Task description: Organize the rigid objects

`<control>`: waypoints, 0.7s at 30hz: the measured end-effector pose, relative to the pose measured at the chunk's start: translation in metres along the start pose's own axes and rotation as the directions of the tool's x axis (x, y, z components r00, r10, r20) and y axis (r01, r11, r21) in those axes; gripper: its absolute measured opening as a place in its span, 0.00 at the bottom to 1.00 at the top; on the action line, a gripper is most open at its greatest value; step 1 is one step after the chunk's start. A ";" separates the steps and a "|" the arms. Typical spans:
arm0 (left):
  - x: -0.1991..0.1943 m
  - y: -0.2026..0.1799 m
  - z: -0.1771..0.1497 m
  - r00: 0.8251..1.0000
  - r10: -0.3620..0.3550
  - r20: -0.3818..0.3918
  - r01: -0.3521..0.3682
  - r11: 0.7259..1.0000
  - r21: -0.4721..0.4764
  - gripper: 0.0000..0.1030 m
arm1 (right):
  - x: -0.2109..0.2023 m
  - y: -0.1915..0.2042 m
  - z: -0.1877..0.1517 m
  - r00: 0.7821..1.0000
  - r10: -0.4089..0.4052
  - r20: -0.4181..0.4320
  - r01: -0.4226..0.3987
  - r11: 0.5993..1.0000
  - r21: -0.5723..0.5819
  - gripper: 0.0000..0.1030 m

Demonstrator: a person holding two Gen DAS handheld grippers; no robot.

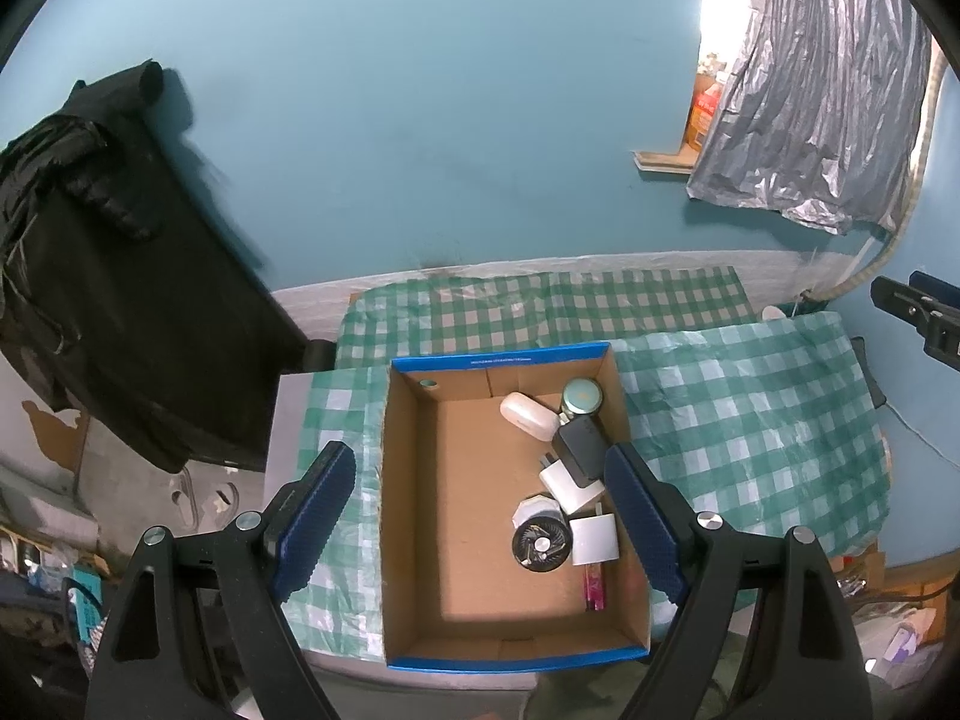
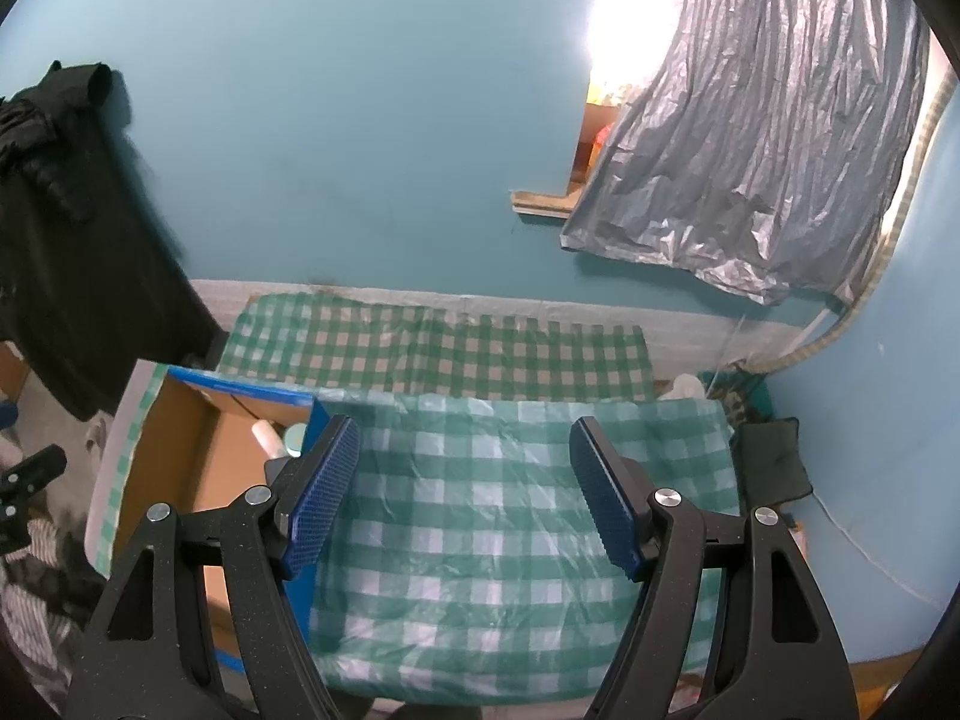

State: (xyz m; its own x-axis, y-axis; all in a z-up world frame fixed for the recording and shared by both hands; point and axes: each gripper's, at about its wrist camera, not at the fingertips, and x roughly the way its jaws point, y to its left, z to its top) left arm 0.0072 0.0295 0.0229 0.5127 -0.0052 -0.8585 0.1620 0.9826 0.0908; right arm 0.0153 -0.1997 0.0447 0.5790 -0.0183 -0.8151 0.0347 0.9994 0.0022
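An open cardboard box with a blue rim [image 1: 414, 510] sits on a green checked cloth [image 1: 744, 420]. Along its right side lie a white soap-like bar [image 1: 528, 414], a round jar with a pale lid [image 1: 581, 396], a black adapter [image 1: 581, 447], two white chargers [image 1: 567, 483], a round black fan-like part [image 1: 540, 543] and a pink lighter [image 1: 594, 587]. My left gripper [image 1: 480, 516] is open and empty above the box. My right gripper [image 2: 465, 489] is open and empty over bare cloth [image 2: 480, 510], right of the box [image 2: 180, 450].
A black garment [image 1: 120, 276] hangs on the left against the teal wall. A silver plastic sheet [image 1: 822, 96] covers a window at upper right. Clutter lies on the floor to the left and right of the table. A dark cloth [image 2: 774, 462] lies at the table's right edge.
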 end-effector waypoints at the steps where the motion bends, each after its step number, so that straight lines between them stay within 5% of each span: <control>1: 0.000 0.000 0.000 1.000 -0.004 -0.002 0.004 1.000 0.000 0.84 | 0.001 -0.001 0.001 1.000 0.001 0.000 -0.001 1.000 -0.002 0.70; 21: 0.002 -0.011 0.005 1.000 0.024 -0.017 -0.024 1.000 -0.010 0.84 | 0.012 -0.008 0.003 0.999 0.040 -0.020 -0.040 0.999 -0.009 0.70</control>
State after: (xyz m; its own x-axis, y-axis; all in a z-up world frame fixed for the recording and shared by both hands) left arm 0.0111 0.0177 0.0229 0.5023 0.0211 -0.8645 0.1412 0.9843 0.1061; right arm 0.0245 -0.2080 0.0363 0.5632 0.0221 -0.8261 0.0038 0.9996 0.0294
